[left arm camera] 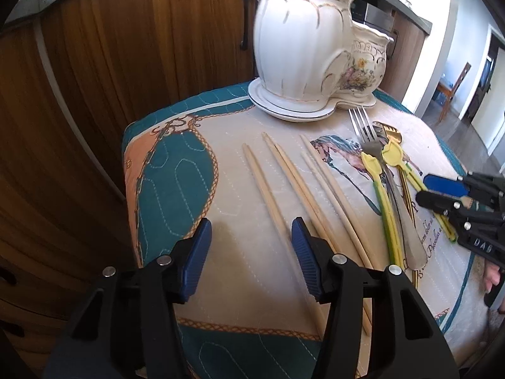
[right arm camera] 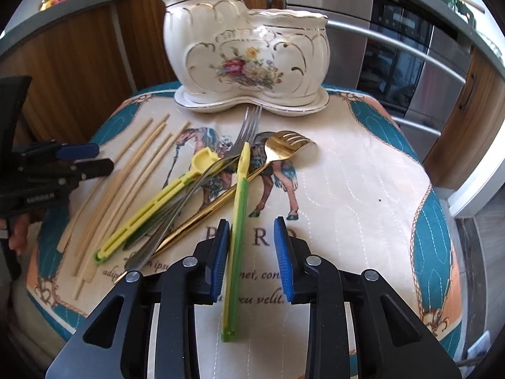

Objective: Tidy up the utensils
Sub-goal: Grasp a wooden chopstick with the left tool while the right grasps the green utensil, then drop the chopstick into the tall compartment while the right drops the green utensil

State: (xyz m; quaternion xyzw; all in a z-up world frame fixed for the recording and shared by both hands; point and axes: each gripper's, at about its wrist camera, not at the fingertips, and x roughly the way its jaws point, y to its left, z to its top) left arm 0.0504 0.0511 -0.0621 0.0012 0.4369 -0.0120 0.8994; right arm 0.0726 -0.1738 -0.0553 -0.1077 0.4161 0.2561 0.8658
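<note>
Several wooden chopsticks (left arm camera: 284, 173) (right arm camera: 142, 164) lie side by side on a quilted cloth (left arm camera: 176, 170) (right arm camera: 347, 164). To their right lies a pile: a silver fork (left arm camera: 363, 123) (right arm camera: 249, 126), a gold fork (right arm camera: 284, 145) and a yellow-green plastic utensil (right arm camera: 164, 195). My left gripper (left arm camera: 251, 221) (right arm camera: 94, 158) hangs open low over the cloth, the leftmost chopstick lying between its fingers near the right pad. My right gripper (right arm camera: 251, 221) (left arm camera: 423, 189) straddles a second green-yellow utensil (right arm camera: 236, 214); the left pad is beside it, the right pad stands apart.
A white two-compartment ceramic holder with painted flowers (left arm camera: 300, 47) (right arm camera: 246, 50) stands on its saucer at the far edge of the cloth. Wooden cabinet doors (left arm camera: 126, 63) rise behind on the left, a steel oven (right arm camera: 410, 57) on the right. The cloth's edges drop off all round.
</note>
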